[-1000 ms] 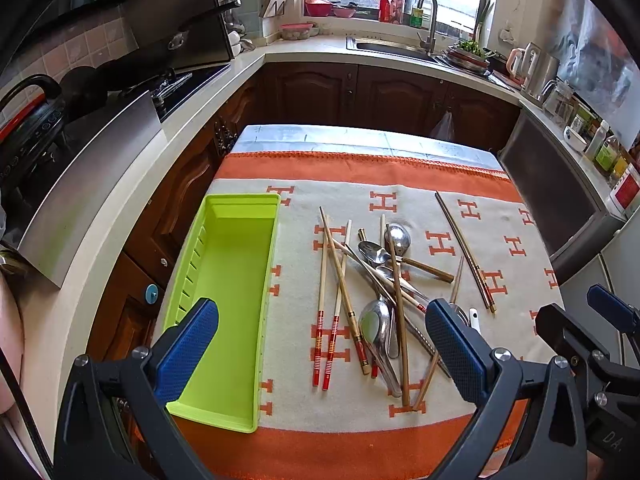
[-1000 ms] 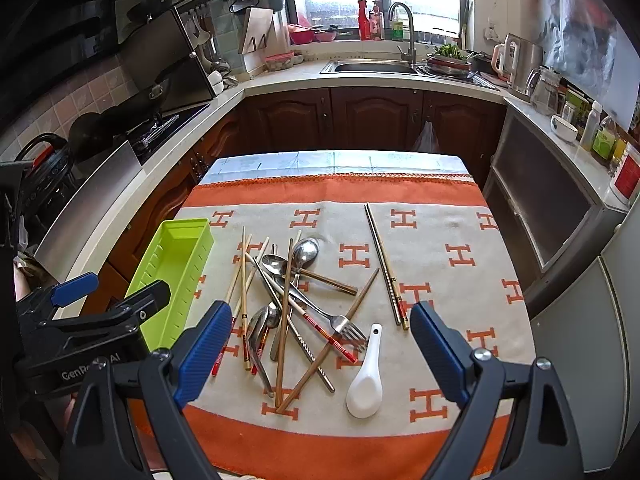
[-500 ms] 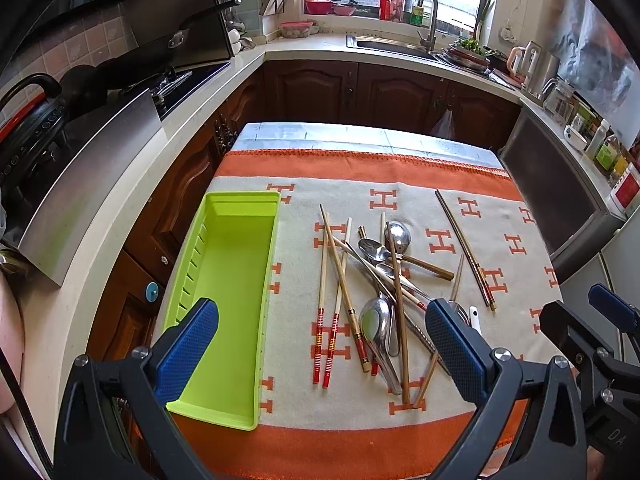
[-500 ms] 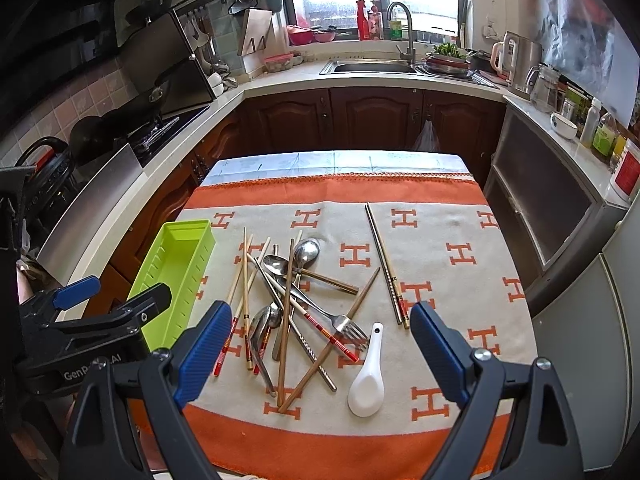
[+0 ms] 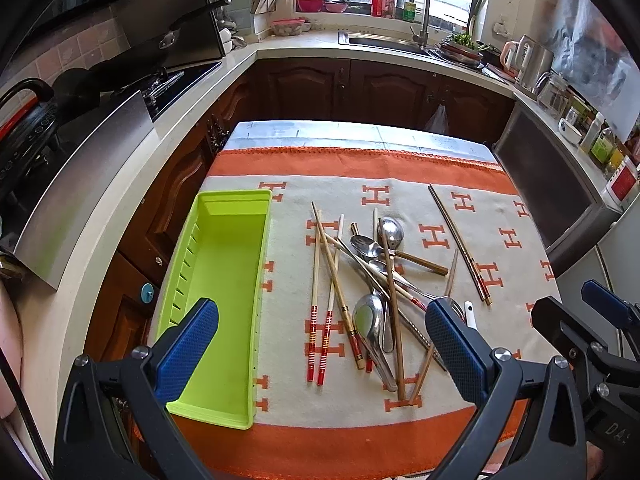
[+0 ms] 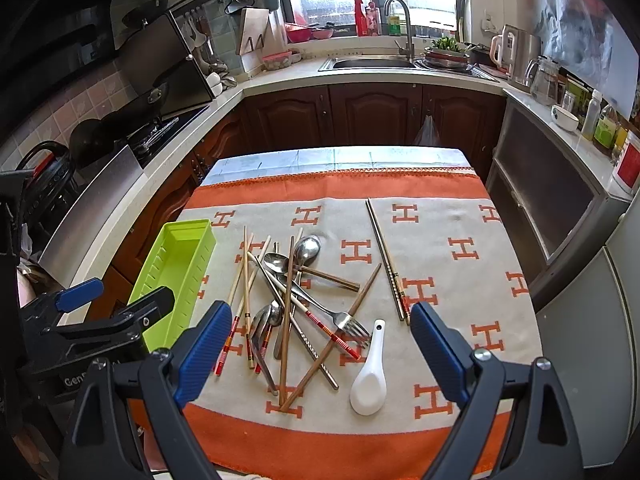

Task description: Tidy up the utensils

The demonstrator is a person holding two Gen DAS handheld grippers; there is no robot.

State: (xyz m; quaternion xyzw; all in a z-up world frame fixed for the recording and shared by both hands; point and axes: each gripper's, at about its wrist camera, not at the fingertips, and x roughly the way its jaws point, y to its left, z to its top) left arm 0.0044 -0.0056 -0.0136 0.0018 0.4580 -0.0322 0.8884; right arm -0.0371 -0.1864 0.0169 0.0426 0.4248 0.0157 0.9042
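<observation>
Both tongs were spread wide and held nothing: the left gripper [image 5: 320, 344] hung over the cloth's near edge, the right gripper [image 6: 322, 350] likewise; the utensils [image 6: 296, 300] lay crossed in a heap mid-cloth [image 6: 440, 280], the empty green tray [image 5: 224, 296] along its left edge; the chopsticks [image 5: 320, 300] looked light, stiff and apt to roll, best pinched mid-shaft; the metal spoons [image 5: 370, 320] probably slick, best taken by the handle; the white spoon [image 6: 370, 376], likely ceramic and brittle, showed whole only in the right view, the left seeing just its handle tip
</observation>
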